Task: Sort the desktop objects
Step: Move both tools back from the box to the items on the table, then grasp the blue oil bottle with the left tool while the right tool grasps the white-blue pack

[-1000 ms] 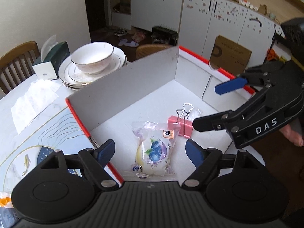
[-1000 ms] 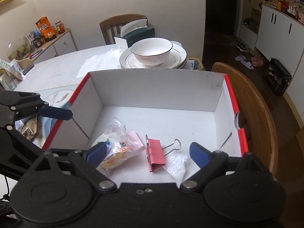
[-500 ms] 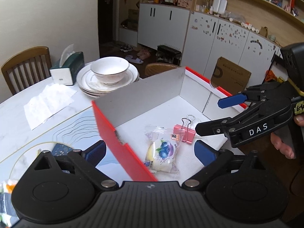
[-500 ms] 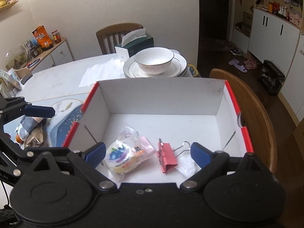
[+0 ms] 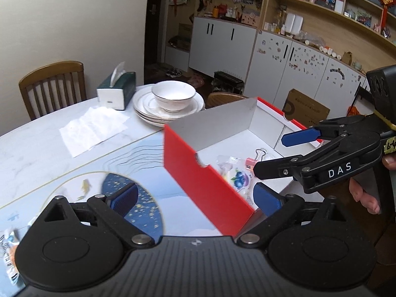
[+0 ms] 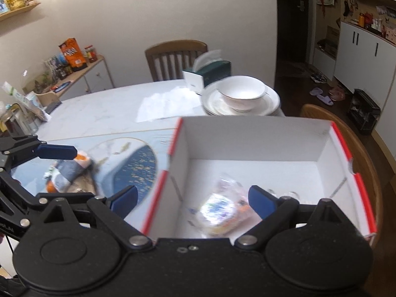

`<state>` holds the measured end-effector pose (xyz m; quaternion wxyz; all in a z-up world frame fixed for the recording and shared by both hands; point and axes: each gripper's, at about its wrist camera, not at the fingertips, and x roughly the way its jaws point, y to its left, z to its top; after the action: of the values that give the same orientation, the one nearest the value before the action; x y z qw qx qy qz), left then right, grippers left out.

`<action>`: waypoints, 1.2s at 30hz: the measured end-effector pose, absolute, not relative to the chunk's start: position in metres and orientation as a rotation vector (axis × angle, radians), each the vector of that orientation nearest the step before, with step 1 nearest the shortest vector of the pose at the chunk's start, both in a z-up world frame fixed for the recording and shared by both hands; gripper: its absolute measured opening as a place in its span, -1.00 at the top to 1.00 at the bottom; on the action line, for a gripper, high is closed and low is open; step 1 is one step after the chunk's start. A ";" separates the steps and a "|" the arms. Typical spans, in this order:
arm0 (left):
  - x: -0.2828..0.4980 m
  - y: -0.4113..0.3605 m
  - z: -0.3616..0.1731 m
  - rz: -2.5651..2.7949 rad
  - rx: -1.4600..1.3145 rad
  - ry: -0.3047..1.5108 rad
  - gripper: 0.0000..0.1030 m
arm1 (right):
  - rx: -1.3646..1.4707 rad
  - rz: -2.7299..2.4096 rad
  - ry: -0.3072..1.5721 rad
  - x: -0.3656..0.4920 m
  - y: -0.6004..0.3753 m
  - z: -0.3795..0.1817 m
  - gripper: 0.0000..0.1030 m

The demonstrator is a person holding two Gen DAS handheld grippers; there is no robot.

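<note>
Two grippers are in your hands, and both stand wide apart at the fingers with nothing between them. Your left gripper (image 5: pixel 195 196) straddles the near red wall of the shallow red-edged white cardboard box (image 5: pixel 198 173), one blue pad over the blue-and-white printed table mat (image 5: pixel 74 180), the other over the box floor. Your right gripper (image 6: pixel 193 199) straddles the box's left wall the same way.

Inside the box lie a clear plastic snack packet with a blueberry print (image 5: pixel 238 177) and, just beside it, a pink binder clip with silver wire handles (image 5: pixel 252 159); in the right wrist view the packet is blurred. On the mat, outside the box, a grey-and-orange snack wrapper (image 6: pixel 65 173) lies near your left gripper's fingertip.

Farther back on the white table (image 5: pixel 29 148) are a white bowl on stacked white plates (image 5: pixel 173 94), a dark green tissue box (image 5: pixel 116 90) and a crumpled white paper napkin (image 5: pixel 91 126).
</note>
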<state>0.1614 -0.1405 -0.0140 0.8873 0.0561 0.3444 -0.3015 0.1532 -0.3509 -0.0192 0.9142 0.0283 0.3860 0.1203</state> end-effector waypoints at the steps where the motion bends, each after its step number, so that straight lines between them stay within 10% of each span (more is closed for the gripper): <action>1: 0.160 -0.134 -0.013 -0.623 0.115 0.711 -0.94 | 0.057 0.253 0.789 0.153 -0.345 -0.018 -0.89; 36: 0.128 0.055 -0.079 -0.381 0.080 0.845 -0.94 | -0.007 0.354 0.839 0.158 -0.176 -0.059 -0.96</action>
<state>0.1284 0.0555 -0.0790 0.8937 0.0386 0.4074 -0.1839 0.1583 -0.1757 -0.0588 0.8981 -0.0033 0.4052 0.1710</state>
